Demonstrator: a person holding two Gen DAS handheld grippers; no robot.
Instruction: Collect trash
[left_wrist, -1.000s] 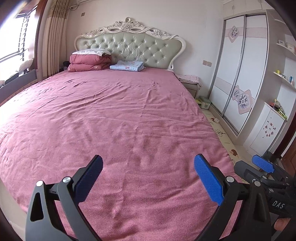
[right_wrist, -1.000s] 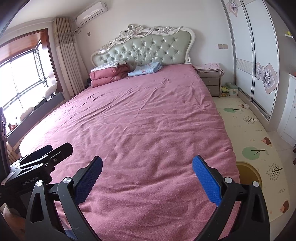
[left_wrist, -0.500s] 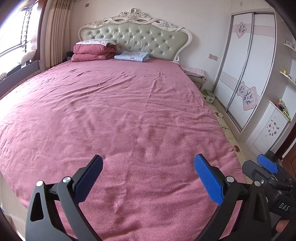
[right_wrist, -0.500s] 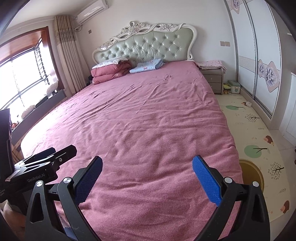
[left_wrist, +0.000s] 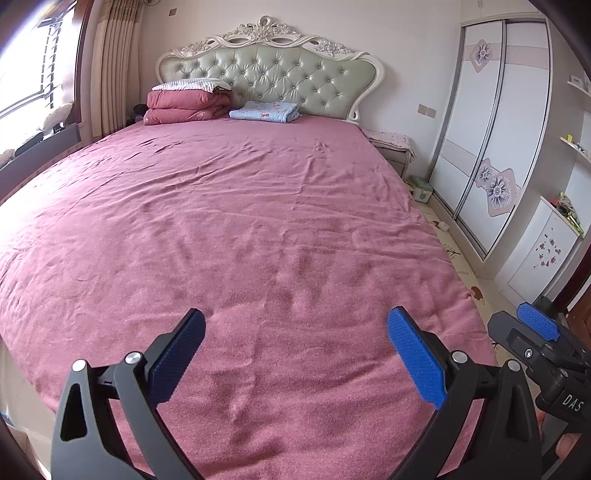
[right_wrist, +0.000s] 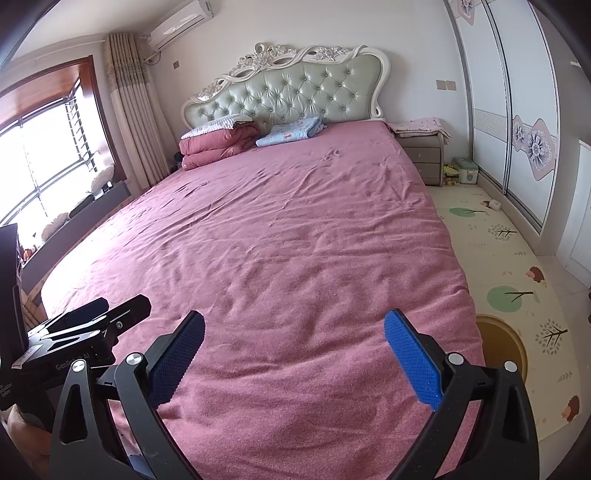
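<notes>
My left gripper (left_wrist: 295, 321) is open over the foot of a bed with a pink cover (left_wrist: 258, 221), nothing between its blue pads. My right gripper (right_wrist: 294, 321) is open too, just to the right over the same end of the bed (right_wrist: 295, 229). Each gripper shows at the edge of the other's view: the right one (left_wrist: 537, 326) and the left one (right_wrist: 99, 314). I see no loose trash on the cover. A small white-and-brown scrap (right_wrist: 493, 205) lies on the floor mat by the wardrobe. A round yellow-brown bin-like thing (right_wrist: 502, 343) sits on the floor beside the bed's foot.
Folded pink quilts (left_wrist: 184, 105) and a blue folded cloth (left_wrist: 264, 110) lie at the tufted headboard (left_wrist: 266, 70). A nightstand (right_wrist: 421, 155) and a green-lidded box (right_wrist: 465, 170) stand right of the bed. Sliding wardrobe doors (left_wrist: 491, 129) line the right wall; a window (right_wrist: 40, 166) is left.
Both grippers stayed open. The left wrist view shifted so the headboard sits higher and the bed looks a little closer; the right wrist view moved only slightly.
</notes>
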